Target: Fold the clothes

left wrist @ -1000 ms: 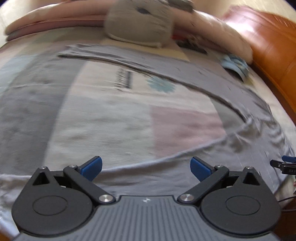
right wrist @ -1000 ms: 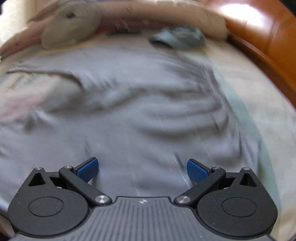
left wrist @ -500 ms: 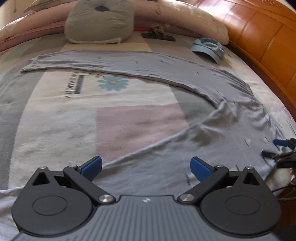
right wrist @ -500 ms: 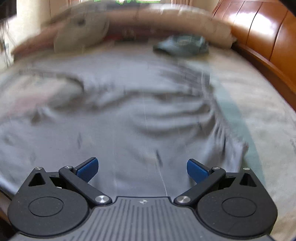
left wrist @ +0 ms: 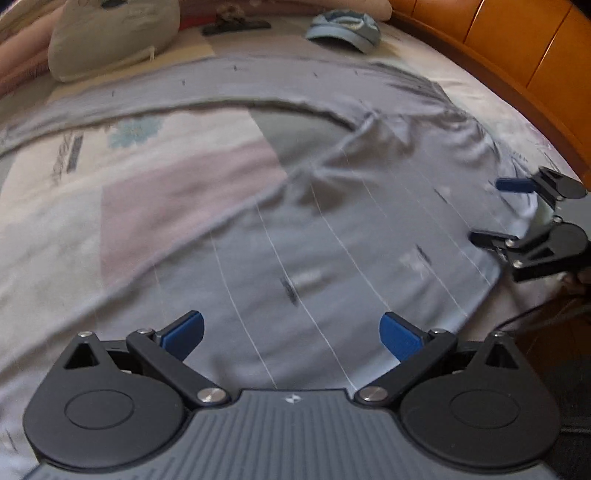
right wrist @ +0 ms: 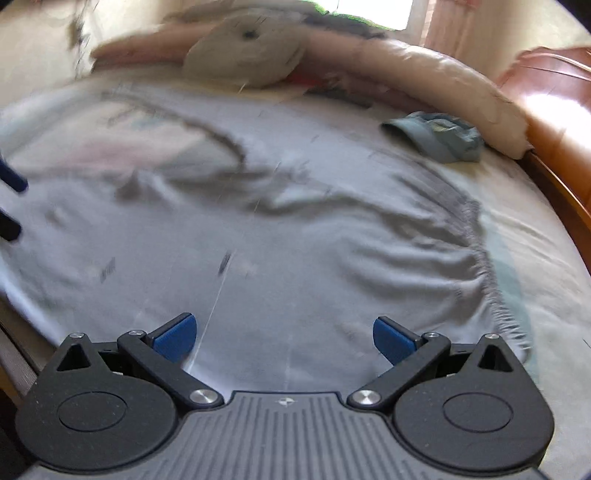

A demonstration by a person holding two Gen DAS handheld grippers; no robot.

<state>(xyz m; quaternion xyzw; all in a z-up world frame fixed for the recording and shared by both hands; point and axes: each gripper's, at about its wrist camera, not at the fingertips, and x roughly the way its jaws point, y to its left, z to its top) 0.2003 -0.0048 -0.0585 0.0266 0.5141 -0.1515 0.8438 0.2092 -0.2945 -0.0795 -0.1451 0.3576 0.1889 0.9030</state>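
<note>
Bed surface: patchwork bedspread (left wrist: 155,192) in pink, cream and grey blocks is lying under a grey long-sleeved garment (left wrist: 332,236), which is spreading flat across the near and right part of the bed, one sleeve arcing away to the far left. Fabric is bunching into wrinkles near the hem side (right wrist: 443,236). Left gripper (left wrist: 291,332) is hovering over the garment's near edge, blue pads wide apart, gripping nothing. Right gripper (right wrist: 284,332) is likewise hovering with pads spread, empty. Grey cushion (left wrist: 110,33) and blue cap (left wrist: 343,29) are sitting at the far end, beside an orange wooden headboard (left wrist: 517,55). Both views are motion-blurred.
</note>
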